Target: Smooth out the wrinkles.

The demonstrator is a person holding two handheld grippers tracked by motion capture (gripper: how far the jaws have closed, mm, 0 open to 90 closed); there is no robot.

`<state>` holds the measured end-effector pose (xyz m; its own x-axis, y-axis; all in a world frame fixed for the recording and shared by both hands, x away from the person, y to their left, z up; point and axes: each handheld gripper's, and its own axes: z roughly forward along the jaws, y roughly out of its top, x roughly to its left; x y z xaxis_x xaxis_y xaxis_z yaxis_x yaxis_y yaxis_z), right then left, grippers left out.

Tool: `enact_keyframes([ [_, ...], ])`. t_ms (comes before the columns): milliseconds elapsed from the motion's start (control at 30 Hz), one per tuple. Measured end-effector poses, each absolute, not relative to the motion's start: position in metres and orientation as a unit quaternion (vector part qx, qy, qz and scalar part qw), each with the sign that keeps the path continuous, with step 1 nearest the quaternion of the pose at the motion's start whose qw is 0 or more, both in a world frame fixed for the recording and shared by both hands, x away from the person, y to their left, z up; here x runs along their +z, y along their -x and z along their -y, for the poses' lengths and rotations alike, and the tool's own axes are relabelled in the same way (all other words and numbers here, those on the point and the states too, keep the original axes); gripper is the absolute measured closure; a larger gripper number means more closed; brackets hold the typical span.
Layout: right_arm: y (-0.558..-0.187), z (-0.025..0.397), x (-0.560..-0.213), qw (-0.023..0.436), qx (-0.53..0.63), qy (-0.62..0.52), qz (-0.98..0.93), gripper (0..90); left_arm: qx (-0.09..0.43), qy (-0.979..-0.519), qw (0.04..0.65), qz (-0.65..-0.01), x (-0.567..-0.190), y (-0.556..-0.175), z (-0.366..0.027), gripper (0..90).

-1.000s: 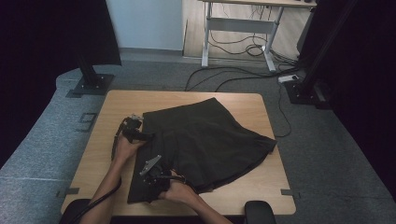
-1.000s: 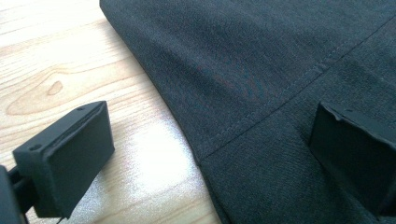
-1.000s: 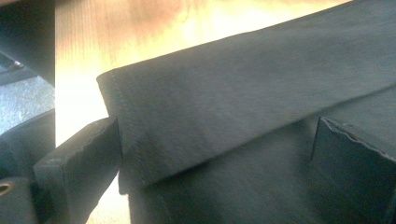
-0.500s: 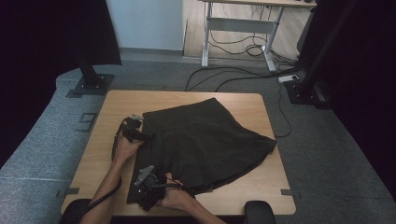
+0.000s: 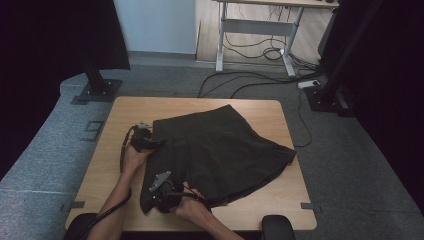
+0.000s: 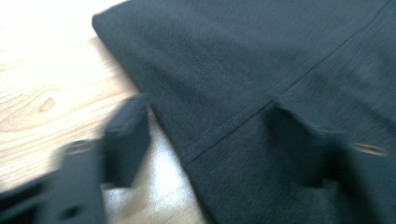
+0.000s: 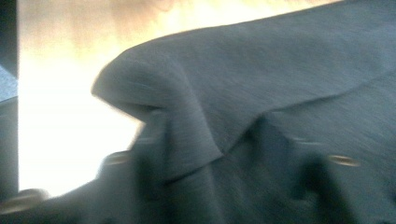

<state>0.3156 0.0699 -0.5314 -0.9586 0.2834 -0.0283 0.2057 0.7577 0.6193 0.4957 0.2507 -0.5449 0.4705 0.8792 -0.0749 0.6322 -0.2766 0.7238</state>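
High view first: a dark charcoal woven skirt (image 5: 220,150) lies spread on the light wooden table (image 5: 280,200), its narrow waist end toward the left and its flared hem fanning out to the right, close to the table's right edge. Against the picture from half a second ago, my right gripper (image 5: 161,189) has barely shifted; it sits at the near left corner of the cloth, and the fabric there looks bunched up a little higher. Set against the picture from a second ago, that hand has drawn back toward the near edge of the table. My left gripper (image 5: 142,141) has kept its place at the far left corner of the waist end.

Left gripper view shows my left jaws standing apart, one over the pale wood grain and one over the cloth, with the skirt's straight folded edge running between them; nothing is clamped. The cloth is matte, finely woven, with a stitched seam line crossing it at a slant.

Right gripper view is blurred: the skirt (image 7: 261,93) rises in a soft rounded fold over my jaws, with bright tabletop beyond it. One jaw is buried under the fold, so I cannot tell whether that gripper is pinching the cloth or standing apart.
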Motion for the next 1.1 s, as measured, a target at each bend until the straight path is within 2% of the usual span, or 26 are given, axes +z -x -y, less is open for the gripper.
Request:
enact_keyframes([
  [100, -0.317, -0.066, -0.530, 0.070, 0.317, -0.135, -0.936, 69.8, 0.175, -0.784, 0.353, -0.479, -0.545, -0.499, -0.248, 45.6],
  [167, -0.317, -0.066, -0.530, 0.071, 0.315, -0.133, -0.937, 72.2, 0.175, -0.784, 0.354, -0.479, -0.545, -0.499, -0.248, 46.1],
  [200, -0.316, -0.067, -0.529, 0.074, 0.313, -0.133, -0.938, 73.7, 0.172, -0.785, 0.357, -0.476, -0.545, -0.499, -0.247, 49.2],
  [233, -0.316, -0.067, -0.529, 0.074, 0.312, -0.135, -0.938, 75.2, 0.173, -0.785, 0.357, -0.476, -0.545, -0.498, -0.245, 57.6],
  [267, -0.316, -0.067, -0.529, 0.074, 0.312, -0.135, -0.938, 75.2, 0.170, -0.785, 0.359, -0.474, -0.545, -0.497, -0.244, 57.6],
  [333, -0.318, -0.066, -0.530, 0.071, 0.317, -0.140, -0.935, 78.0, 0.165, -0.785, 0.363, -0.474, -0.545, -0.496, -0.242, 70.8],
  [367, -0.318, -0.066, -0.530, 0.071, 0.317, -0.140, -0.935, 78.0, 0.160, -0.785, 0.367, -0.473, -0.545, -0.496, -0.242, 70.8],
  [433, -0.318, -0.063, -0.529, 0.061, 0.321, -0.140, -0.935, 80.8, 0.163, -0.786, 0.366, -0.471, -0.545, -0.495, -0.240, 79.2],
  [600, -0.317, -0.065, -0.527, 0.045, 0.320, -0.134, -0.937, 81.9, 0.186, -0.799, 0.339, -0.460, -0.538, -0.492, -0.232, 82.3],
  [900, -0.309, -0.087, -0.507, 0.026, 0.352, -0.107, -0.929, 81.9, 0.192, -0.815, 0.340, -0.429, -0.509, -0.479, -0.244, 82.8],
  [1100, -0.294, -0.119, -0.484, 0.015, 0.374, -0.063, -0.925, 81.8, 0.216, -0.828, 0.312, -0.413, -0.475, -0.455, -0.274, 82.8],
])
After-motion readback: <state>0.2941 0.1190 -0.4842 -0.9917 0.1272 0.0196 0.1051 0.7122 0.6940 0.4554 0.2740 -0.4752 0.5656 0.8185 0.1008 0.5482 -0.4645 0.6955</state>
